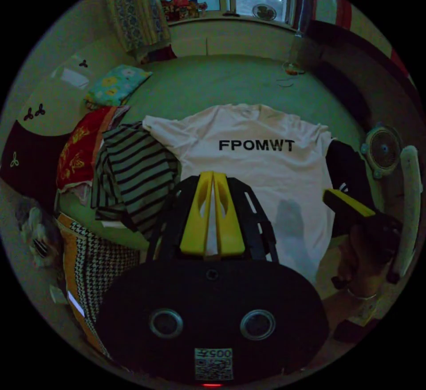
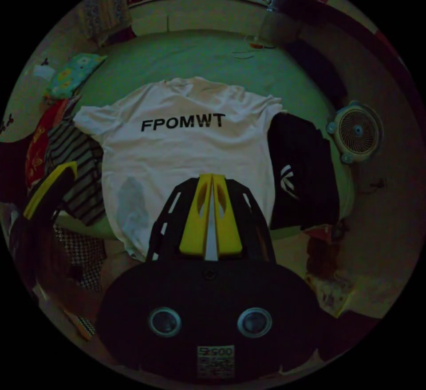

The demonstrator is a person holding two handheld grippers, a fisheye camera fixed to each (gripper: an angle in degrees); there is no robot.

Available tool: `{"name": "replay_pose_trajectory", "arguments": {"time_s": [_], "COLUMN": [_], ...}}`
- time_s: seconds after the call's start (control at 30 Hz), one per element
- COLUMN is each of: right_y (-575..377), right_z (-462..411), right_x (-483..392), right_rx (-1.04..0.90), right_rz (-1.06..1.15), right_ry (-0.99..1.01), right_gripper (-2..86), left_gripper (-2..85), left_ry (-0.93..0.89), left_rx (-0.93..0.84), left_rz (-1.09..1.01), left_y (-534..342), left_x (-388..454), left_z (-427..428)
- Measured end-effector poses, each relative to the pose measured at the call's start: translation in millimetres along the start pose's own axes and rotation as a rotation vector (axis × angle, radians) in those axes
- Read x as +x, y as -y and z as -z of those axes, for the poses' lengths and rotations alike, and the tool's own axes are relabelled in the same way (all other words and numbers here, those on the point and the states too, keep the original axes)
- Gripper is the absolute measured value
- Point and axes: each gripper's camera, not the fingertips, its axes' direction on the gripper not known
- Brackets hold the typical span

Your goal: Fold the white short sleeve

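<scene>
A white short-sleeve shirt [image 1: 248, 163] with black lettering lies spread flat on the green bed [image 1: 213, 79], collar toward the window. My left gripper [image 1: 213, 175] hovers over its near hem with the yellow jaws shut together and nothing between them. In the right gripper view the same shirt [image 2: 177, 155] lies ahead, and my right gripper [image 2: 212, 178] hangs above its lower part, jaws shut and holding nothing. The right gripper [image 1: 341, 198] also shows in the left gripper view by the shirt's right edge. The left gripper [image 2: 49, 186] shows in the right gripper view beside the left edge.
A striped garment [image 1: 133, 172] lies against the shirt's left sleeve, with red cloth [image 1: 80, 155] and a flowered pillow [image 1: 115, 84] beyond it. A black garment [image 2: 301, 172] lies on the shirt's right. A small fan [image 2: 357, 132] stands off the bed's right side. Houndstooth cloth [image 1: 97, 265] hangs at the near left.
</scene>
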Motion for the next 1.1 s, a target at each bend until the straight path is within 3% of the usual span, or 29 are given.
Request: {"name": "replay_pose_trajectory", "arguments": {"time_s": [0.17, 0.33, 1.1], "right_y": [-16, -29, -77], "right_z": [6, 9, 13], "right_x": [4, 12, 41], "right_rx": [-0.012, -0.018, -0.069], "right_rz": [0.03, 0.018, 0.015], "right_ry": [-0.008, -0.033, -0.07], "right_gripper": [-1.0, -1.0, -1.0], "left_gripper": [-0.5, -0.3, 0.0], "left_ry": [-0.003, -0.122, -0.161], "left_rx": [-0.06, -0.065, -0.127], "left_rz": [0.008, 0.041, 0.006], "left_y": [14, 22, 36], "left_x": [8, 17, 66], "left_z": [-6, -7, -17]}}
